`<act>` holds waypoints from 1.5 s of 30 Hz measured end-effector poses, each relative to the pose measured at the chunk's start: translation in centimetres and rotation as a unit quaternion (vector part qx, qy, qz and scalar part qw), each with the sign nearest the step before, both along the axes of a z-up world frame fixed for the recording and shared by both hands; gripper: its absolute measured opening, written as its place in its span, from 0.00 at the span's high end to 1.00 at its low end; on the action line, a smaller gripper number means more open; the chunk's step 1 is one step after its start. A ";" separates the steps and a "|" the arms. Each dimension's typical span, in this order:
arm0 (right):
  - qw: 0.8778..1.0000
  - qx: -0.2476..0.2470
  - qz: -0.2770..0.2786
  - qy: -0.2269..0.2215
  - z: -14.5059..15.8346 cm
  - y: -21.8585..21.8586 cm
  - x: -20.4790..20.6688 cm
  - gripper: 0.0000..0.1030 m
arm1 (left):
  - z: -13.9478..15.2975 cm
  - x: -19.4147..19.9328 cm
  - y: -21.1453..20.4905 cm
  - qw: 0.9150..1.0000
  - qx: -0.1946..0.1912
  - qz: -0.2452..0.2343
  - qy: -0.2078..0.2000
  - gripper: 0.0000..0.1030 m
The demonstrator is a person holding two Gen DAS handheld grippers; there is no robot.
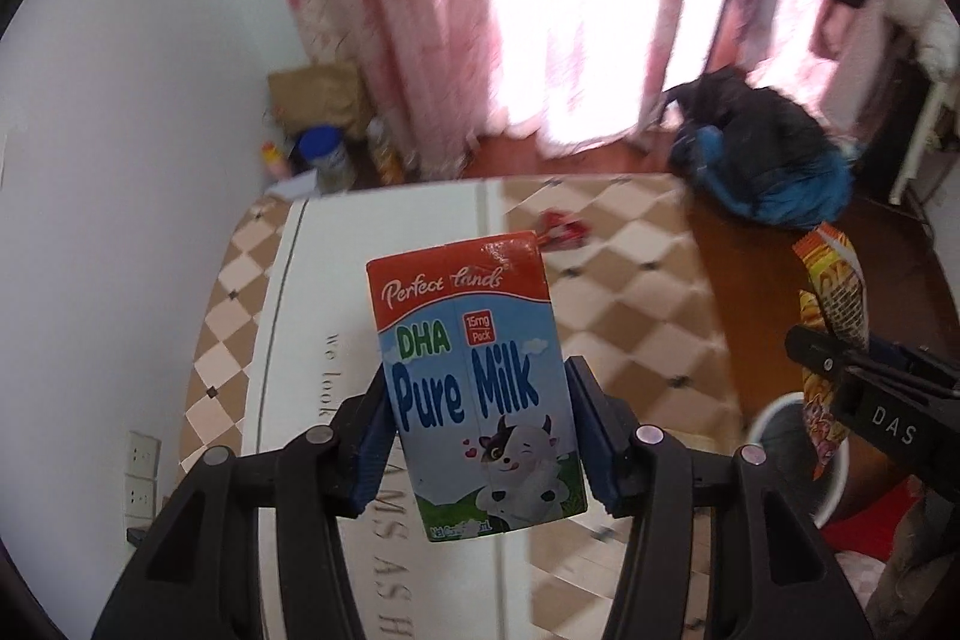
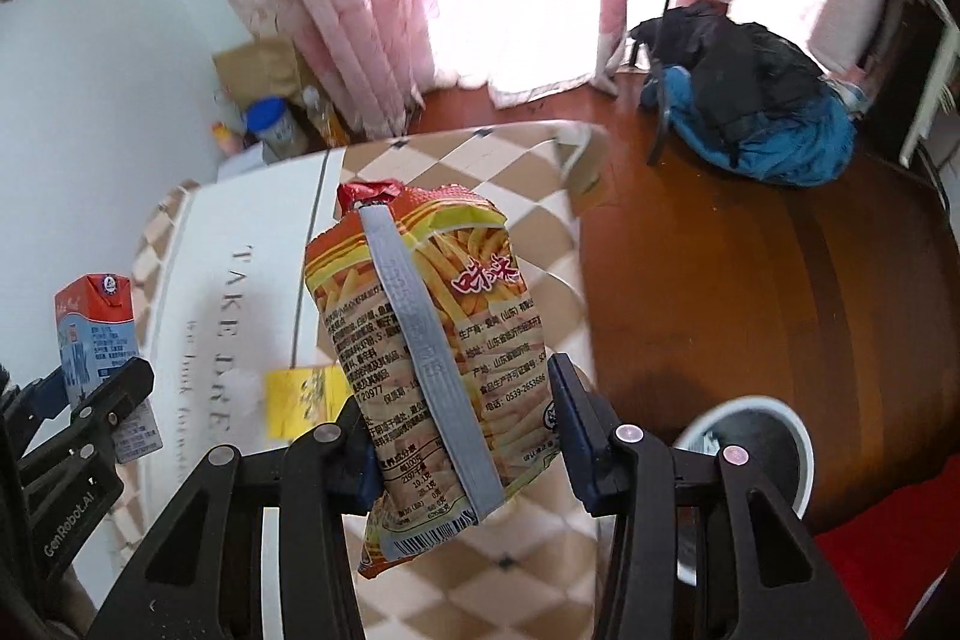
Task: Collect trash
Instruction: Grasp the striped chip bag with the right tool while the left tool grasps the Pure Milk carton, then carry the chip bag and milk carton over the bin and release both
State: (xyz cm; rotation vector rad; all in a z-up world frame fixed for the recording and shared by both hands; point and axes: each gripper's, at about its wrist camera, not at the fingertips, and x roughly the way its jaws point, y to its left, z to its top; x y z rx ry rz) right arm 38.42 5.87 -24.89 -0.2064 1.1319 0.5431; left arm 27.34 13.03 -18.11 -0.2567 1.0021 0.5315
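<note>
My left gripper (image 1: 480,436) is shut on a red and blue "Pure Milk" carton (image 1: 474,382), held upright above the bed; the carton also shows at the left of the right wrist view (image 2: 96,340). My right gripper (image 2: 462,436) is shut on an orange and yellow snack bag (image 2: 432,352), held above the bed edge; the bag also shows at the right of the left wrist view (image 1: 831,334). A white bin (image 2: 750,448) stands on the floor below the right gripper and shows in the left wrist view (image 1: 780,436) too. A red wrapper (image 1: 561,226) lies on the bed.
The bed (image 1: 630,292) has a brown and cream checked cover and a white lettered blanket (image 1: 300,340). A yellow packet (image 2: 300,397) lies on it. Dark and blue clothes (image 2: 750,112) are piled on the wooden floor. Bottles and a paper bag (image 1: 318,112) stand by the pink curtain.
</note>
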 end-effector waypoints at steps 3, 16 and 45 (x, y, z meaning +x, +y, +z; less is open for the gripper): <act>0.999 0.030 -0.024 -0.011 3.0 -4.9 -1.4 0.53 | 2.7 -0.2 -3.6 0.999 -0.004 -0.028 -0.028 0.52; 0.987 0.075 -0.137 -0.042 8.3 -27.9 -3.6 0.53 | 3.9 5.8 -21.1 0.982 -0.059 -0.175 -0.046 0.52; 0.950 0.015 -0.219 0.223 -23.4 -41.3 7.2 0.20 | -19.4 18.8 -29.0 0.954 -0.128 -0.188 0.193 0.06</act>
